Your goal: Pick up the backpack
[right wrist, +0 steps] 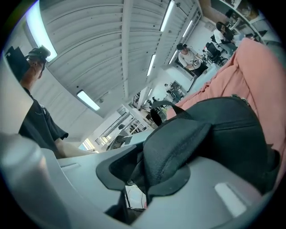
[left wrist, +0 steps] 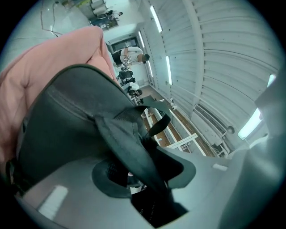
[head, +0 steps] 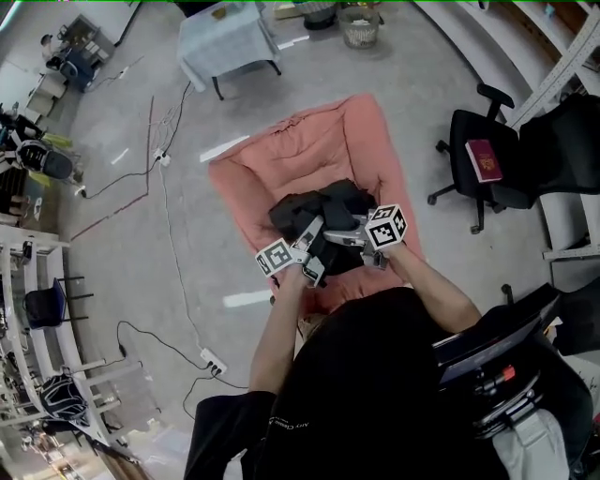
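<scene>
A black backpack [head: 319, 211] lies on a pink cushion seat [head: 309, 150] on the floor. Both grippers are at its near edge. My left gripper [head: 311, 253] reaches in from the lower left and my right gripper [head: 349, 236] from the right. In the left gripper view a thin black strap [left wrist: 129, 147] runs loosely through my left gripper [left wrist: 143, 179], whose jaws stand wide apart, and the backpack body [left wrist: 67, 129] bulges behind it. In the right gripper view a padded shoulder strap [right wrist: 174, 152] drapes over one jaw of my right gripper [right wrist: 134, 179], with a gap to the other jaw.
A black office chair [head: 487, 183] with a red book [head: 485, 159] on its seat stands to the right. A cloth-covered table [head: 225, 37] and a wire basket [head: 360, 26] stand beyond the cushion. Cables [head: 169, 159] and a power strip [head: 213, 361] lie on the floor to the left.
</scene>
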Action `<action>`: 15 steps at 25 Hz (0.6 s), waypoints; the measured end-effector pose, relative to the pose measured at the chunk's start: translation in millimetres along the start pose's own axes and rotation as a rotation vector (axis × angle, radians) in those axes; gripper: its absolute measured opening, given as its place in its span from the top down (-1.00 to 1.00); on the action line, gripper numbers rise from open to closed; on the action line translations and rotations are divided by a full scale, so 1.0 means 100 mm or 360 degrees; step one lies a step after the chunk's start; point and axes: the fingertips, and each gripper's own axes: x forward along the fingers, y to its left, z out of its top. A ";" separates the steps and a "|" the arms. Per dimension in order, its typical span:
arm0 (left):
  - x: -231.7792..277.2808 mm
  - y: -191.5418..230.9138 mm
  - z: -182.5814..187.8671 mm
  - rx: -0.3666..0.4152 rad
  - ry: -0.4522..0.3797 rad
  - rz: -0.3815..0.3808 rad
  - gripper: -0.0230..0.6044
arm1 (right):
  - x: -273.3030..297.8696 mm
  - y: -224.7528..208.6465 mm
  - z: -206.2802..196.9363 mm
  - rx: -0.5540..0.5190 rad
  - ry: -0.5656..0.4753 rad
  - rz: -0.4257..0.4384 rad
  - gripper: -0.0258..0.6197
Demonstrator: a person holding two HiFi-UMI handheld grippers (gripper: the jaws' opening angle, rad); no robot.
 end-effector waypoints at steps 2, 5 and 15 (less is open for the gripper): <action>0.04 -0.07 -0.04 0.0004 0.0022 -0.0039 0.51 | -0.06 0.00 -0.03 0.0006 0.0013 0.0004 0.60; 0.00 -0.11 -0.03 0.0083 -0.0001 0.0005 0.75 | -0.06 -0.01 -0.08 -0.0005 0.0017 -0.0013 0.66; -0.17 0.05 -0.37 0.0437 0.0109 0.0220 0.84 | -0.16 -0.07 0.35 -0.0096 -0.0395 -0.0199 0.72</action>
